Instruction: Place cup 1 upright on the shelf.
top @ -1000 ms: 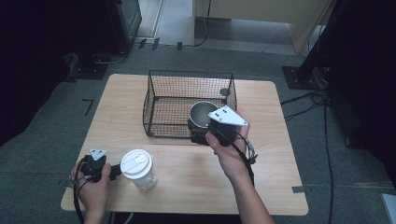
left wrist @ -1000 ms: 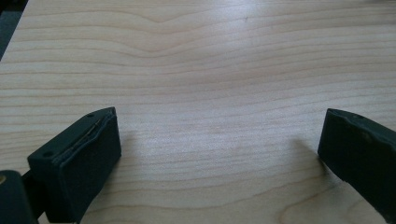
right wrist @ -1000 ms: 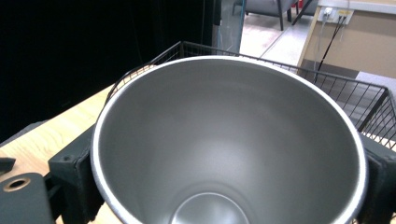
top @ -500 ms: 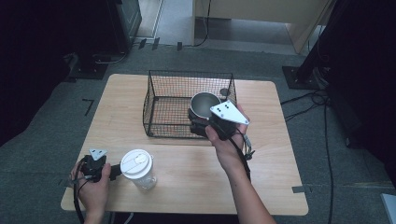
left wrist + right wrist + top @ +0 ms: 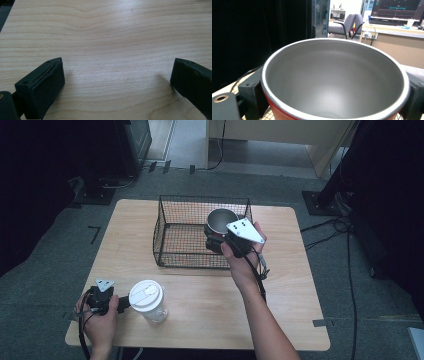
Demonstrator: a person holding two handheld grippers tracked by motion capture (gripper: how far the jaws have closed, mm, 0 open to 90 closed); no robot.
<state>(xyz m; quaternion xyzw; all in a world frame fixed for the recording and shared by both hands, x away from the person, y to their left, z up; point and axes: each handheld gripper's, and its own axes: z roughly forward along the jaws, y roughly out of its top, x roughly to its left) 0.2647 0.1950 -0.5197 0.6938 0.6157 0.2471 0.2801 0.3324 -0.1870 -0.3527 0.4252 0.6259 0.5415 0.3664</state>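
Right gripper view looks straight into a red cup with a grey metal inside, clamped between the two black jaws of the right claw — gripped across its body, mouth up, likely so it can be lowered upright. From above, that cup sits just ahead of the claw, over the right rear corner of the wire basket. The left claw rests released on the desk — jaws wide, nothing between them, a white-lidded cup just beside it.
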